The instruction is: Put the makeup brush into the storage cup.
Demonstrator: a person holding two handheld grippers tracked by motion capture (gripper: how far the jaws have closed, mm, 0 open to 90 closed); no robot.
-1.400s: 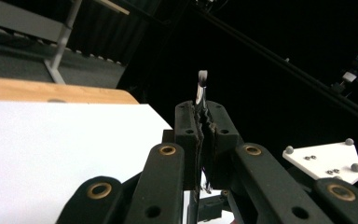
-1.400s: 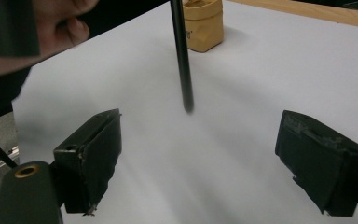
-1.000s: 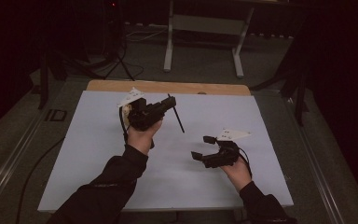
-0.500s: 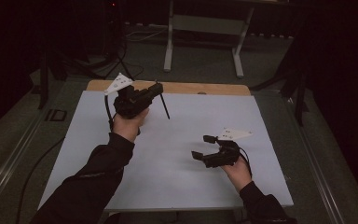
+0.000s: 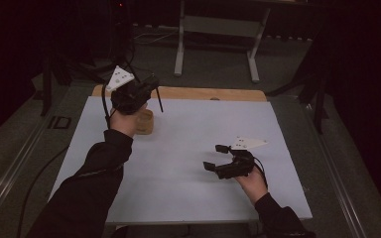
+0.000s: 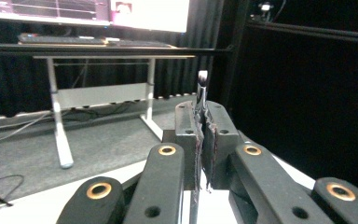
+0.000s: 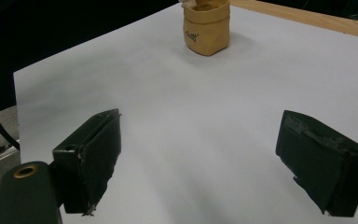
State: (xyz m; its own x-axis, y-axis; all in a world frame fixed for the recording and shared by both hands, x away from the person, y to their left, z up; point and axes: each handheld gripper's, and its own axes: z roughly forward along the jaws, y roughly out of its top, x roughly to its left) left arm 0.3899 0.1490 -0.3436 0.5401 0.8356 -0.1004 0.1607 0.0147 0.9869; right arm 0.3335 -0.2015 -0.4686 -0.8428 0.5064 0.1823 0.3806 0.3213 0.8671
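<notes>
White table (image 5: 188, 163): your left gripper (image 5: 151, 88) clenched on thin rod (image 5: 158, 100), hanging near-vertical just beyond tan pouch (image 5: 145, 122); right gripper (image 5: 216, 157) released, idle, farther off.

Left gripper (image 5: 151, 91) with pen (image 5: 158, 101) moved up-left.

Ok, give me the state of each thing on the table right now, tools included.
Left tool: shut on thin dark rod, raised above the pouch.
Thin dark rod: clamped, hanging down at a slant, clear of the table.
Tan pouch: upright on the white table, top open.
Right tool: open, nothing between its pads.
</notes>
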